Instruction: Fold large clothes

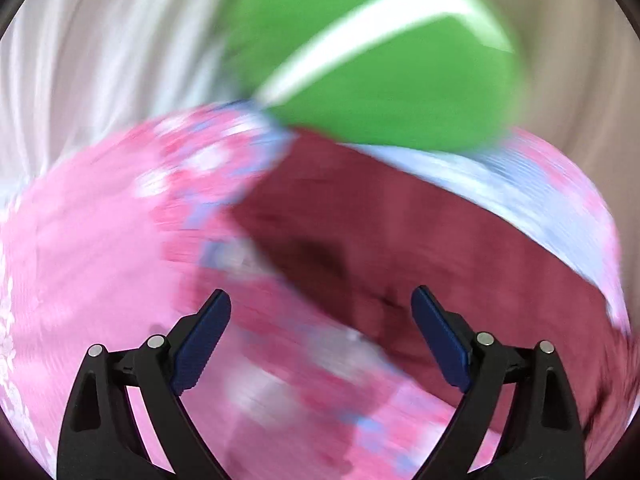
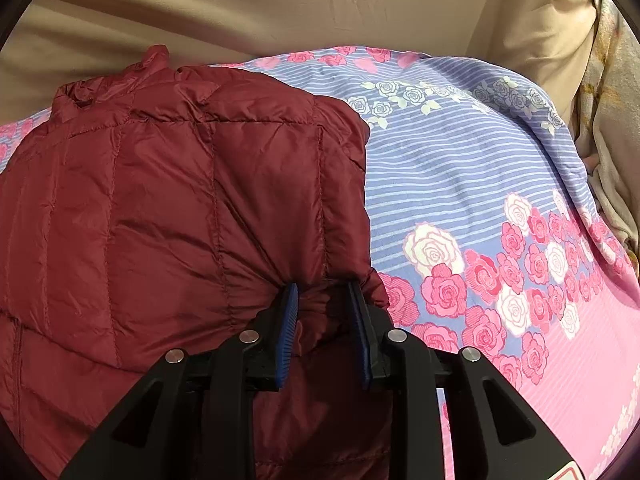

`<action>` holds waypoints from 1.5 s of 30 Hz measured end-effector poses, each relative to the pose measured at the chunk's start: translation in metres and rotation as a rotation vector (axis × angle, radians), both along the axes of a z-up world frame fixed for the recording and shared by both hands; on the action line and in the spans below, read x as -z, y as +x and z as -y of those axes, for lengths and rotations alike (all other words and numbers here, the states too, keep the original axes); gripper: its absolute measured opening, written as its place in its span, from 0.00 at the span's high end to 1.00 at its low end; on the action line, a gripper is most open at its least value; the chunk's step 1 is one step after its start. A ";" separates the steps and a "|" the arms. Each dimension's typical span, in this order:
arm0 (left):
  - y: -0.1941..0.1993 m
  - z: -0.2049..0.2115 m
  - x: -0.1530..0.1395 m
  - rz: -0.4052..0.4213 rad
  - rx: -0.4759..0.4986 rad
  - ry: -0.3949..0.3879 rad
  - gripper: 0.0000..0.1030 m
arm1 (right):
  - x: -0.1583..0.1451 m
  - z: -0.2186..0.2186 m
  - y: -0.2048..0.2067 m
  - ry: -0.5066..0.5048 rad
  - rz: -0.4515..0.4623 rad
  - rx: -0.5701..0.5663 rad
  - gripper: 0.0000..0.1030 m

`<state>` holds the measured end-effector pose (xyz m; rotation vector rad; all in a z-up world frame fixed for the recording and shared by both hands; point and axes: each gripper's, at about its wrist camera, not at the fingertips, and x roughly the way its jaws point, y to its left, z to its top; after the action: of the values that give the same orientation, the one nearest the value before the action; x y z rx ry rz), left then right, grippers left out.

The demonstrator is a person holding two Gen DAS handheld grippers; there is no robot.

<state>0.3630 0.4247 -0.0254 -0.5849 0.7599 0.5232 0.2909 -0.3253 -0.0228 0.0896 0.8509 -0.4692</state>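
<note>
A maroon quilted puffer jacket [image 2: 168, 200] is seen spread on a rose-patterned bedsheet [image 2: 500, 184], toward the left in the right wrist view. A bunched fold of its hem is caught between the partly closed blue pads of the right tool [image 2: 323, 300]. The left wrist view is heavily blurred; the left tool [image 1: 321, 304] is held wide apart with nothing gripped, above the jacket [image 1: 400, 240] and sheet. A green shape [image 1: 380, 60] is seen beyond.
</note>
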 end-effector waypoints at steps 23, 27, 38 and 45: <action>-0.002 0.377 -0.177 0.397 0.877 0.243 1.00 | 0.000 0.005 -0.005 0.019 0.019 0.013 0.69; -0.020 0.491 -0.160 0.375 1.102 0.235 1.00 | 0.000 0.007 -0.006 0.036 0.027 0.012 0.68; -0.050 0.636 -0.023 0.134 1.297 0.370 0.87 | 0.000 0.010 -0.008 0.055 0.042 0.004 0.67; -0.084 0.574 -0.075 0.361 1.202 0.421 0.18 | -0.005 0.012 -0.017 0.082 0.097 0.010 0.58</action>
<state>0.2793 -0.1491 0.0494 0.2205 0.5088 -0.5255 0.2744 -0.3376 -0.0174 0.1906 0.7746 -0.4356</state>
